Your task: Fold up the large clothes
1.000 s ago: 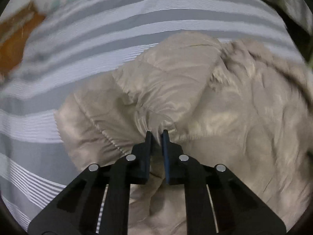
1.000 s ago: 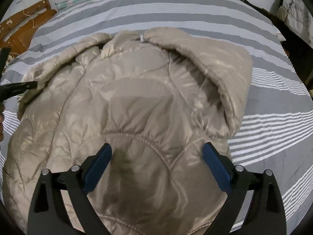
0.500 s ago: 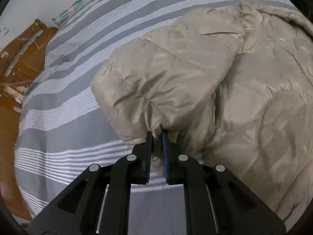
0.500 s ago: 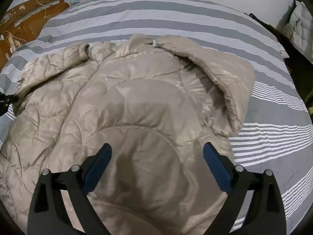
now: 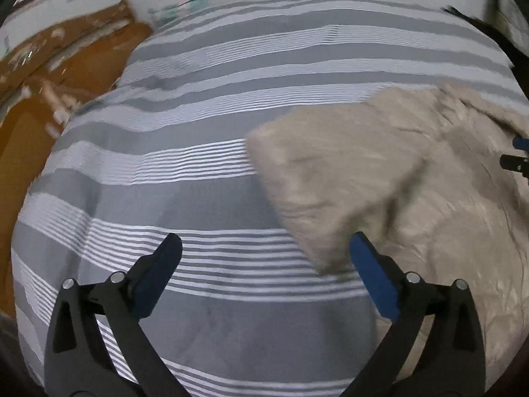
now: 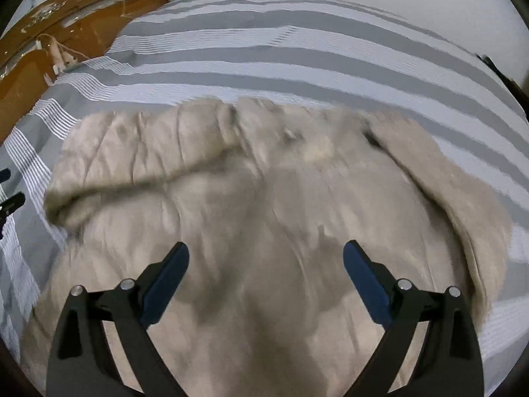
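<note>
A beige quilted puffer jacket (image 6: 264,205) lies spread on a grey and white striped bed cover (image 6: 297,66). Both sleeves are folded in over its body: the left one (image 6: 142,158) and the right one (image 6: 463,198). My right gripper (image 6: 266,278) is open and empty, hovering over the jacket's lower middle. My left gripper (image 5: 264,274) is open and empty over bare bed cover (image 5: 198,198), just left of the jacket's folded left sleeve (image 5: 330,182). The right gripper's tip shows at the right edge of the left wrist view (image 5: 517,158).
A brown wooden bed frame (image 6: 66,43) runs along the far left, with a white wall behind the bed. A dark object (image 5: 469,20) sits at the bed's far right corner.
My left gripper opened and let go of the jacket's left sleeve, which now lies folded on the jacket, and drew back to the left over the bed cover. My right gripper stayed open.
</note>
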The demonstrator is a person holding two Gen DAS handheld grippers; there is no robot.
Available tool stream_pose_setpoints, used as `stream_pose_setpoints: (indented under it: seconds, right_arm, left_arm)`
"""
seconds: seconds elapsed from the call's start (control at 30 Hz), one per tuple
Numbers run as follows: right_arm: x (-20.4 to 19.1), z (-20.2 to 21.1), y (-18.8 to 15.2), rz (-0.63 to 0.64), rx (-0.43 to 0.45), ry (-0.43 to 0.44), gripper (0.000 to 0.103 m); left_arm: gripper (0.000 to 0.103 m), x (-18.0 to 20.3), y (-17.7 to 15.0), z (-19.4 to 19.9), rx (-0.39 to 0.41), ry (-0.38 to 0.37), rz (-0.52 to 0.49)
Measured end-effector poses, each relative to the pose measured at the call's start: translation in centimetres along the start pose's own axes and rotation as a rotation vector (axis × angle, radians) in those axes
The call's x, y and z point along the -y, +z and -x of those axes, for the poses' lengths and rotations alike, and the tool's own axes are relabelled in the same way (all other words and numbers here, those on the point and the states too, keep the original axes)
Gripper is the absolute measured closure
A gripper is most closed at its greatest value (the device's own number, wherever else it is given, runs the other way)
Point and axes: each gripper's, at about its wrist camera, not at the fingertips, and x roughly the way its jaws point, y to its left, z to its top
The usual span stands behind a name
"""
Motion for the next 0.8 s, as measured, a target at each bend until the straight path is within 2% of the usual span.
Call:
stream_pose_setpoints:
  seconds: [0.17, 0.3, 0.33, 0.37, 0.4, 0.43, 0.5, 0.53, 0.67, 0.7, 0.8]
  right_arm:
    - [-2.3, -5.1, 6.2, -0.027, -0.029, 0.068, 0.009]
    - [-3.2, -10.0, 8.1, -0.083, -0.132, 0.096, 0.01]
    - [-3.3, -10.5, 8.1, -0.095, -0.14, 0.108, 0.02]
    - [-3.6, -11.0, 7.9, -0.102, -0.142, 0.154, 0.033]
    - [-4.0, -11.1, 7.8, -0.099, -0.144, 0.162, 0.047]
    - [-4.2, -10.9, 7.9, -0.092, -0.131, 0.147, 0.057]
    - [-4.5, -9.6, 7.5, -0.074, -0.1, 0.104, 0.068]
    - [-4.3, -8.2, 7.2, -0.073, -0.079, 0.082, 0.071]
    - [-1.4, -2.7, 5.6, -0.085, 0.007, -0.033, 0.071]
    - [0.0, -1.6, 4.8, -0.107, 0.009, -0.057, 0.071]
    - [4.1, 0.0, 1.3, -0.157, -0.055, -0.122, 0.071]
  left_arm:
    - [0.003, -2.1, 2.1, -3.7, -0.075, 0.015, 0.072]
    - [0.003, -1.0, 2.8, -5.7, -0.113, 0.021, 0.05]
    - [0.003, -0.7, 2.8, -6.0, -0.12, 0.031, 0.042]
    - [0.003, 0.1, 3.0, -6.5, -0.124, 0.035, 0.039]
    - [0.003, 0.3, 3.0, -6.5, -0.123, 0.028, 0.039]
    - [0.003, 0.7, 3.2, -6.6, -0.121, 0.026, 0.04]
    - [0.003, 0.8, 3.3, -6.5, -0.118, 0.03, 0.047]
    - [0.003, 0.9, 3.3, -6.4, -0.115, 0.031, 0.054]
    - [0.003, -0.7, 2.3, -4.1, -0.091, 0.004, 0.078]
    - [0.003, -0.3, 2.5, -3.8, -0.085, 0.005, 0.073]
    - [0.003, 0.8, 2.9, -3.2, -0.075, 0.012, 0.065]
